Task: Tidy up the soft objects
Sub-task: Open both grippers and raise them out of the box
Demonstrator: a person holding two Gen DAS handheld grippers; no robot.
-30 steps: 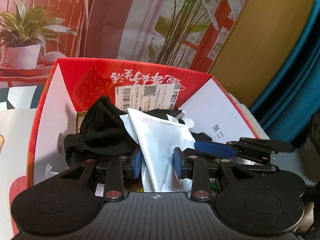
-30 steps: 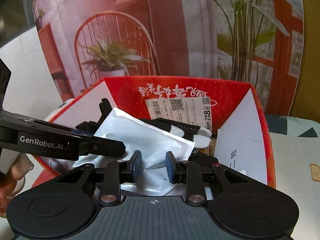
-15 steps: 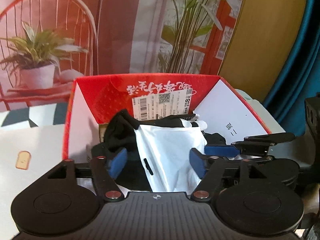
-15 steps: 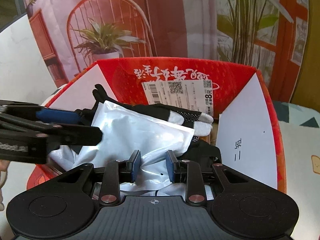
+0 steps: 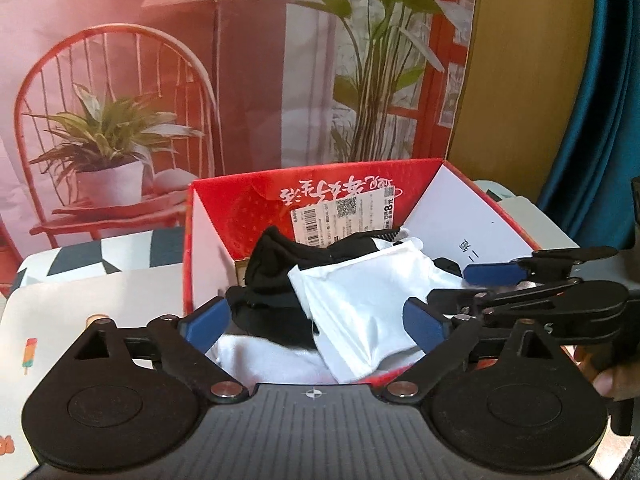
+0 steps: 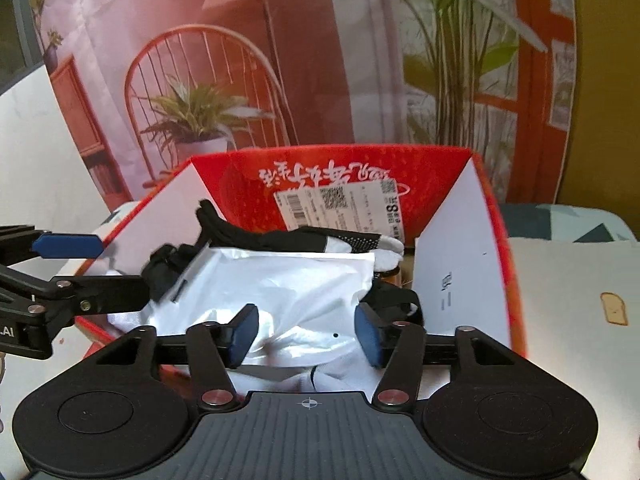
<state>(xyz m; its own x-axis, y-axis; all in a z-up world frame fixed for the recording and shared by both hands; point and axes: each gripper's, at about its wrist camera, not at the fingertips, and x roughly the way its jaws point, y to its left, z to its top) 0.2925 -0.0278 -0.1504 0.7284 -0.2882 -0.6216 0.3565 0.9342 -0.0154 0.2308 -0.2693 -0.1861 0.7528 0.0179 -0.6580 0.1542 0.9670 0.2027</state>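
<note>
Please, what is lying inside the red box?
Inside the red box a white pouch lies on top. A black glove with white fingertips sits behind it, with dark fabric beside. The pouch covers whatever is beneath.

Behind the desk (image 6: 560,280) you face a printed backdrop (image 5: 120,20) showing a red chair (image 5: 112,92) with a potted plant (image 5: 108,152) on its seat, and tall green stems (image 5: 380,80) to the right. Past the backdrop's right edge you see a mustard panel (image 5: 520,80), then a teal curtain (image 5: 600,120). The desk's cloth carries small toast (image 6: 614,309) and ice-lolly (image 5: 30,354) prints.
</note>
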